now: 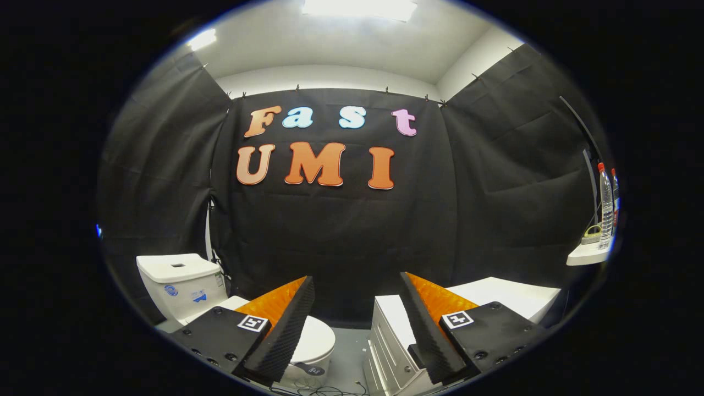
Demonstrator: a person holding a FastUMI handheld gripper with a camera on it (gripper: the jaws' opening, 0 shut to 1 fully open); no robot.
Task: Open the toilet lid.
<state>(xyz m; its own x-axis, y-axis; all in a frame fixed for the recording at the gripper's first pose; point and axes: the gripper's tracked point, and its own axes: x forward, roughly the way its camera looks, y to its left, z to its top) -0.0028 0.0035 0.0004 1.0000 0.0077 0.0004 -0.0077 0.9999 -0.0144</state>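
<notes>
Cam rides gripper (357, 308), faces booth wall, toilet (231, 313) below-left.

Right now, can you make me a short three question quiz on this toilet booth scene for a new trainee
1. True or false: the toilet lid is already raised.
2. The gripper fingers are: A) shut on the lid, B) open with nothing between them, C) shut on a bottle.
3. What stands on the small shelf beside the white cabinet?

Key:
1. False: the lid lies flat on the bowl, in front of the tank.
2. B: the fingers are apart, with the lid partly behind one of them.
3. Water bottles, upright, with a small roll of tape beside them.
</notes>
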